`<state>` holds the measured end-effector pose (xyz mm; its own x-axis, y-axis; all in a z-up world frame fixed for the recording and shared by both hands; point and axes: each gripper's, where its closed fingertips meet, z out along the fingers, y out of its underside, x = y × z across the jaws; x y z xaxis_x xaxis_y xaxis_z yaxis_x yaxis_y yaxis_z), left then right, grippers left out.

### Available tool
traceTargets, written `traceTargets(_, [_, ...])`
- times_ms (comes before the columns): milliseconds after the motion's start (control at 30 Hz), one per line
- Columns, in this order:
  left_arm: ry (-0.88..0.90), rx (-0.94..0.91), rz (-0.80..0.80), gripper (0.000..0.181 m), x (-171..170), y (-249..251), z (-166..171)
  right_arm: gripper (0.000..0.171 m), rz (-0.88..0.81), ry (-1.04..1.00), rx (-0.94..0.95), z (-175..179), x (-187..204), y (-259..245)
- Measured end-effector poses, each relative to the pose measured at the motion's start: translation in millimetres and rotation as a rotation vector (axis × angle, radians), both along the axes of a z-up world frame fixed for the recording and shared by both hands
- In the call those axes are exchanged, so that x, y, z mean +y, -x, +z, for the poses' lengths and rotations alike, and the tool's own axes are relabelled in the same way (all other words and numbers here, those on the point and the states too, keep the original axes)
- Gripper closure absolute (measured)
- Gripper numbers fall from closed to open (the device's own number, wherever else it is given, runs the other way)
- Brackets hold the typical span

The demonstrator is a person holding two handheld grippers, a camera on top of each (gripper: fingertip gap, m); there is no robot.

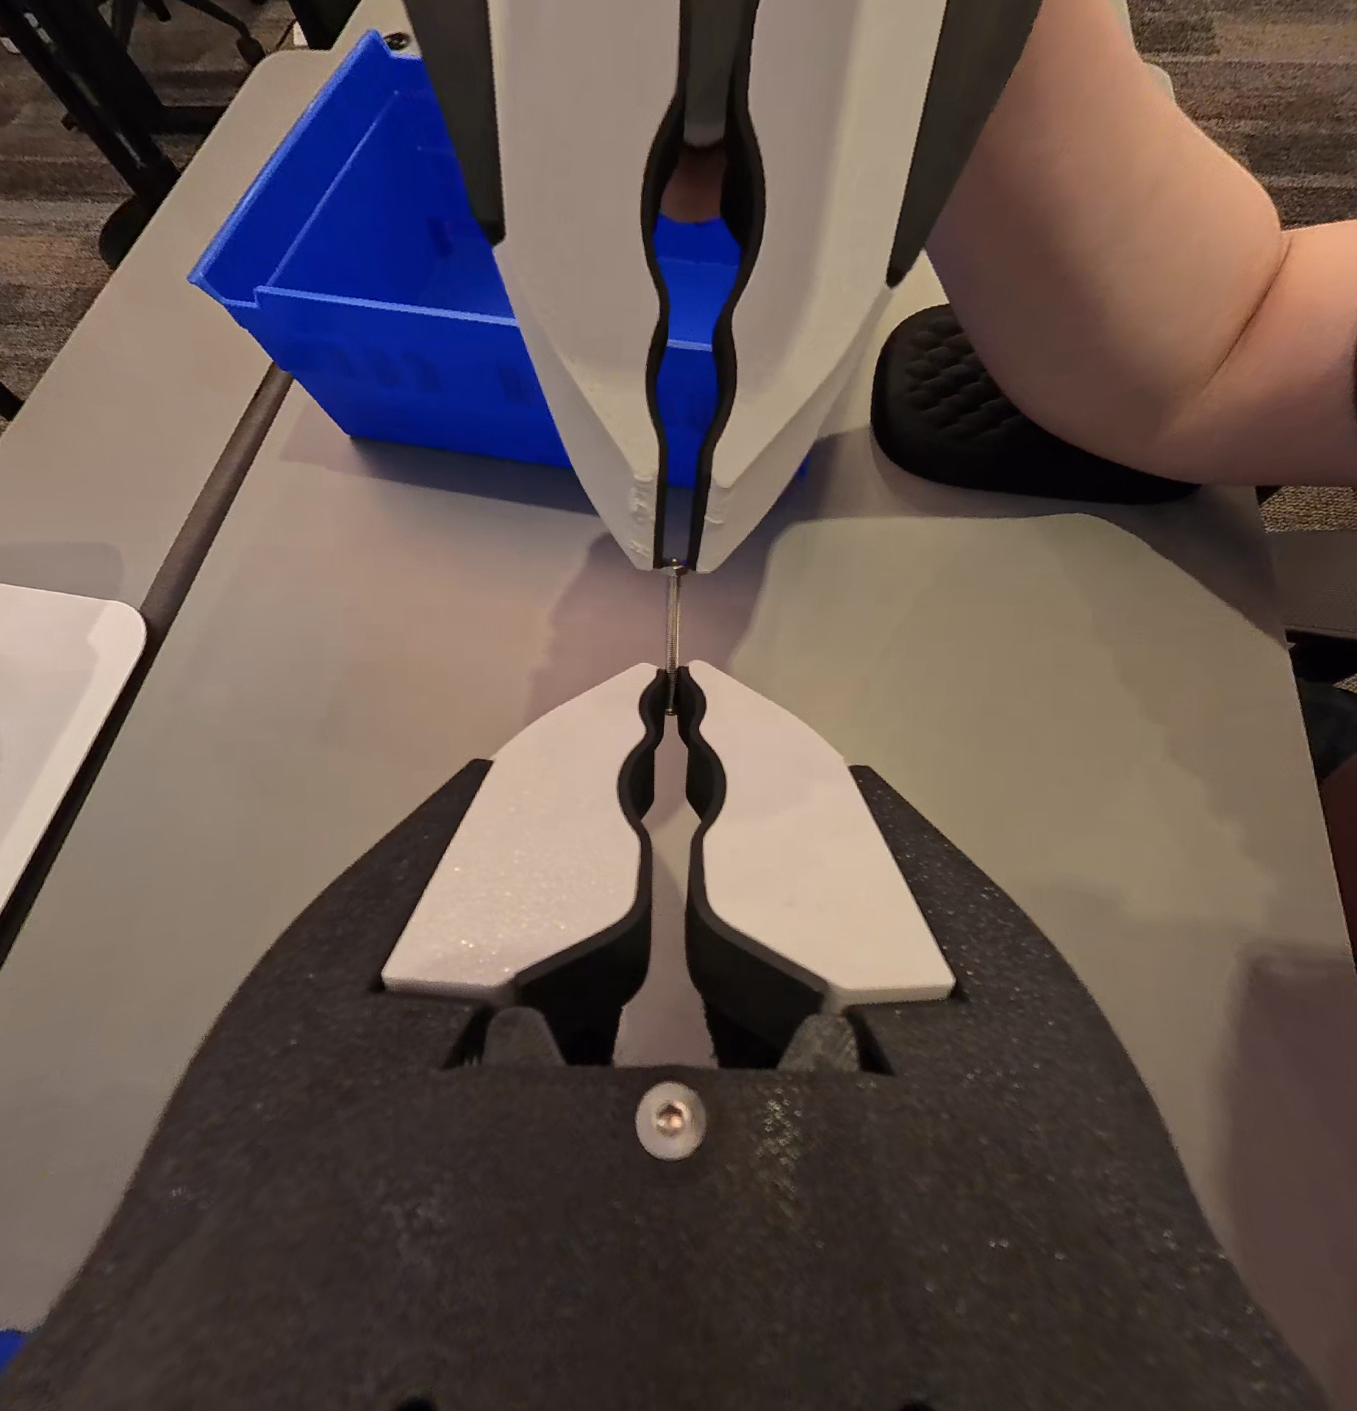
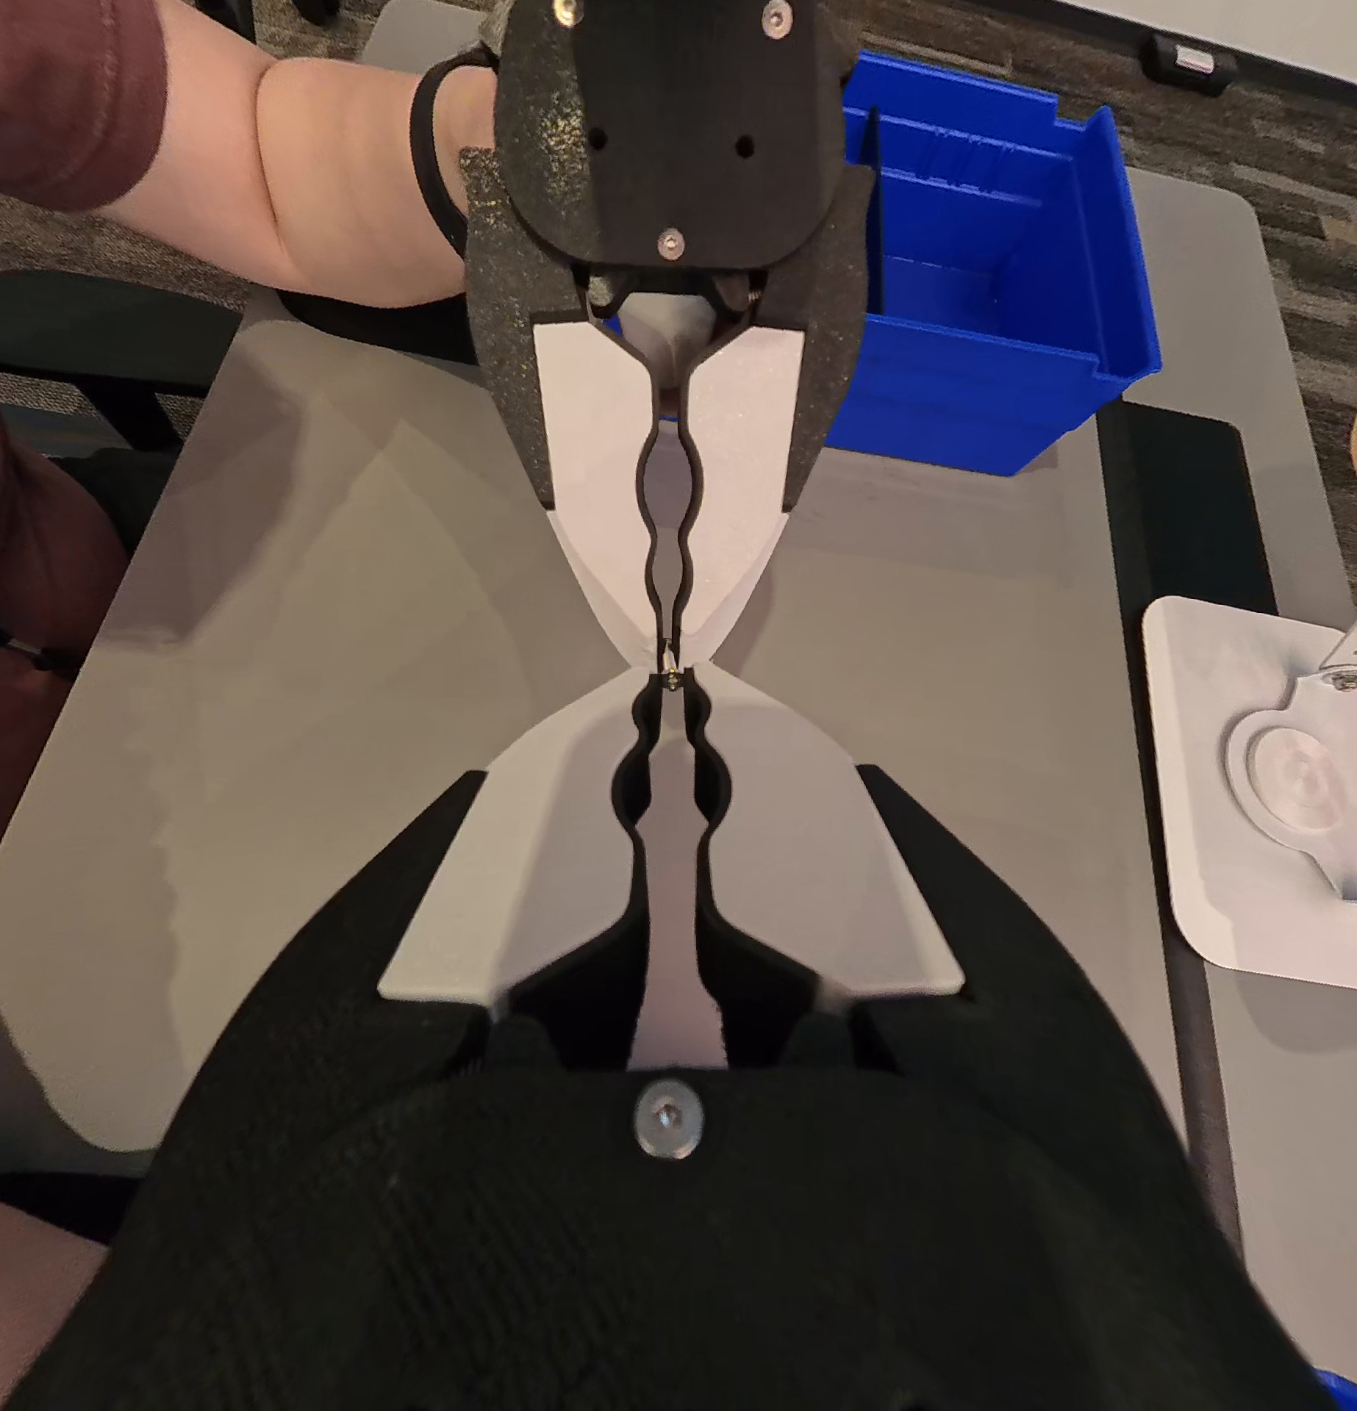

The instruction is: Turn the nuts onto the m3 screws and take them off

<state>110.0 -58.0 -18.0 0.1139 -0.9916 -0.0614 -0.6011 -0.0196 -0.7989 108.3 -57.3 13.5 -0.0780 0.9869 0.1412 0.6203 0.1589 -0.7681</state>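
In the left wrist view my left gripper (image 1: pixel 672 683) is shut on one end of a thin m3 screw (image 1: pixel 672 622). The screw runs straight across the gap to my right gripper (image 1: pixel 675 563), which faces it tip to tip and pinches a small nut (image 1: pixel 676 565) at the screw's far end. In the right wrist view my right gripper (image 2: pixel 672 681) is shut on the nut (image 2: pixel 672 676), and the left gripper (image 2: pixel 669 649) comes in from above with the screw (image 2: pixel 668 657) foreshortened between its tips. Both are held above the grey table (image 1: pixel 355 687).
A blue plastic bin (image 1: pixel 370 336) (image 2: pixel 988 305) stands on the table behind the grippers. A white stand base (image 2: pixel 1271 802) (image 1: pixel 34 725) lies on the neighbouring table. A person's forearm (image 1: pixel 1118 267) (image 2: pixel 316 175) rests near a black chair armrest (image 1: pixel 966 412). Left and right tips are no more than a few centimetres apart.
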Motion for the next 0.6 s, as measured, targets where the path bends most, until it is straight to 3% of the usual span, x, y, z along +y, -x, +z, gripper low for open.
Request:
traceTargets(200, [-0.098, 0.042, 0.108, 0.179, 15, 4, 0, 0.165, -0.138, 0.054, -0.021, 0, 12, 3])
traceTargets(433, [-0.162, 0.104, 0.218, 0.179, 32, 14, -4, 0.165, -0.395, 0.387, 0.049, -2, 27, 16])
traceTargets(600, [-0.196, 0.135, 0.233, 0.179, 34, 16, -6, 0.165, -0.431, 0.449, 0.052, -5, 29, 17])
